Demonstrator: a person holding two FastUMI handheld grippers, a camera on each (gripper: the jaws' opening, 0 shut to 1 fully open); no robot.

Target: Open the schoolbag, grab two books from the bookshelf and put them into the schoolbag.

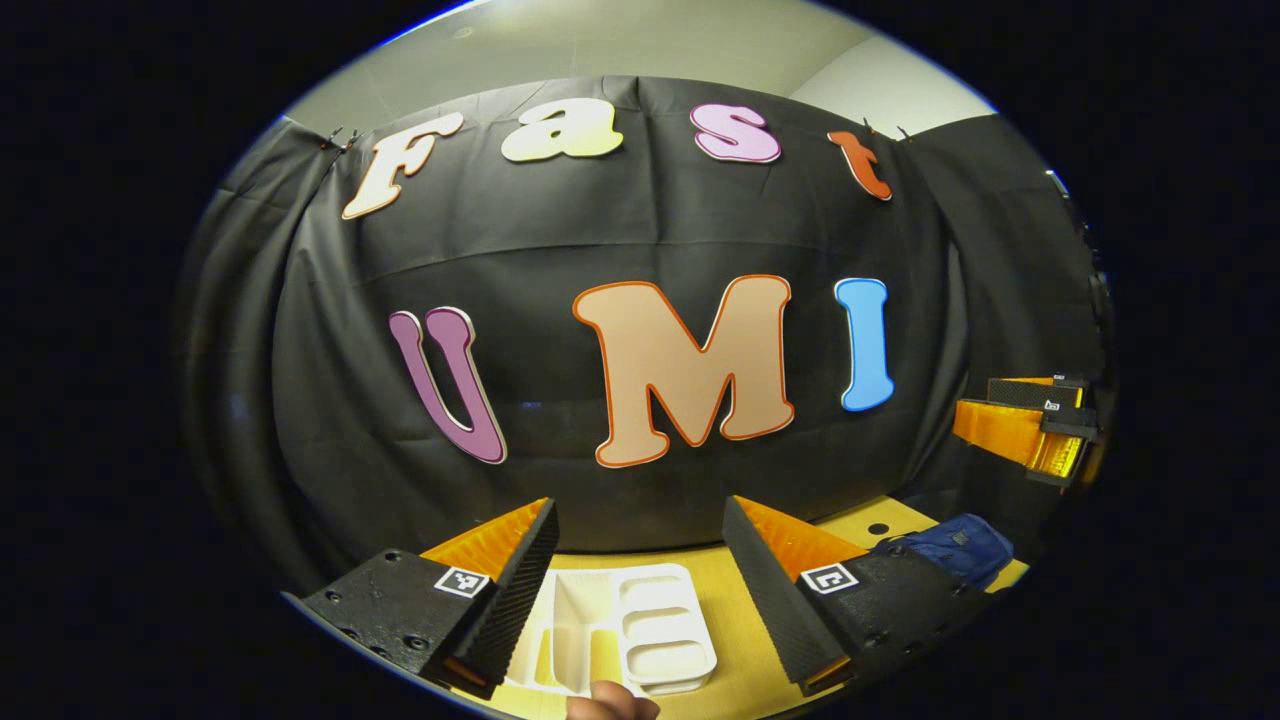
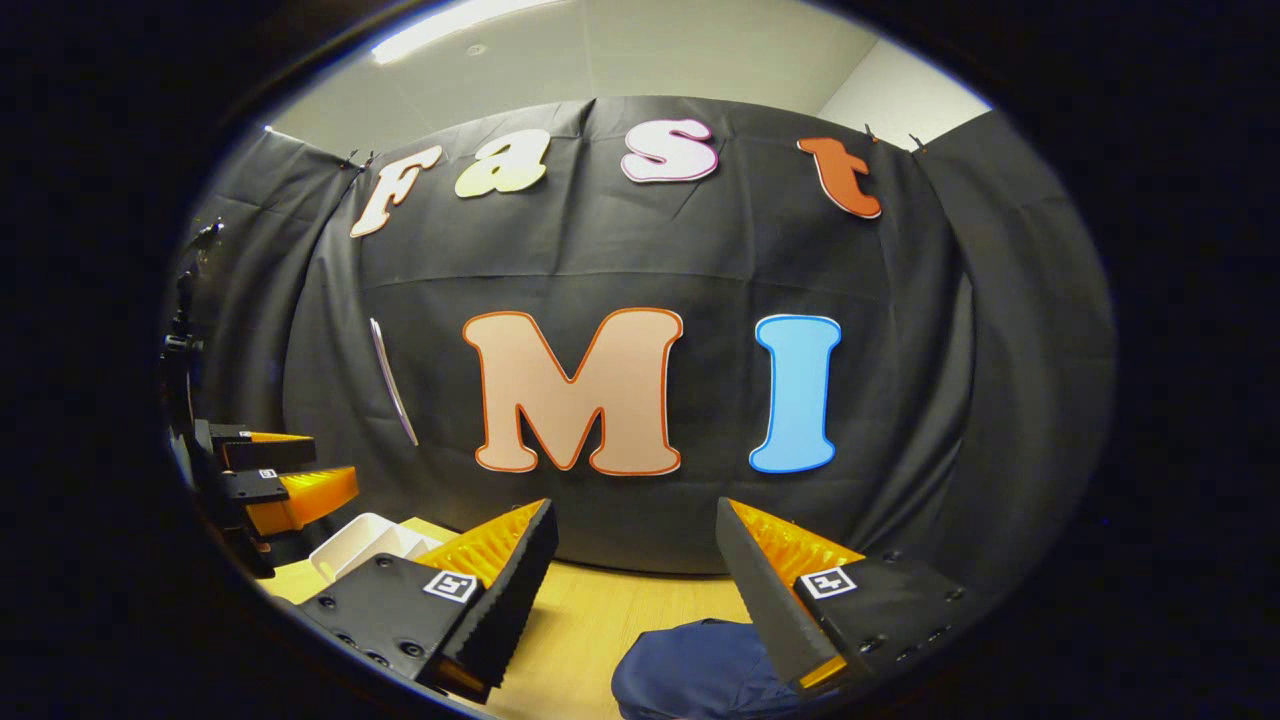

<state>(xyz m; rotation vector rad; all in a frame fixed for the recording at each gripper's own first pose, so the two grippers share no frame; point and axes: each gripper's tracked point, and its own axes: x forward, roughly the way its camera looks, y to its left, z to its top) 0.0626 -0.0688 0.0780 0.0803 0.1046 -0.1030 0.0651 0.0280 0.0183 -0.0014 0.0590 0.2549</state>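
Wooden surface (image 2: 600,620) under black-draped booth walls; schoolbag (image 2: 690,670) at 6 o'clock. Left hand-held gripper (image 1: 640,560) and right hand-held gripper (image 2: 635,560) gape wide, empty.

Schoolbag (image 2: 690,675): dark navy blue, plain fabric, seen also in the left gripper view (image 1: 955,545). Compartment tray (image 1: 640,630): plain white plastic, unpatterned. Worktop (image 2: 600,620): pale yellowish wood with faint grain; booth wall cloth (image 1: 640,250): black; ceiling above (image 2: 650,50): off-white.
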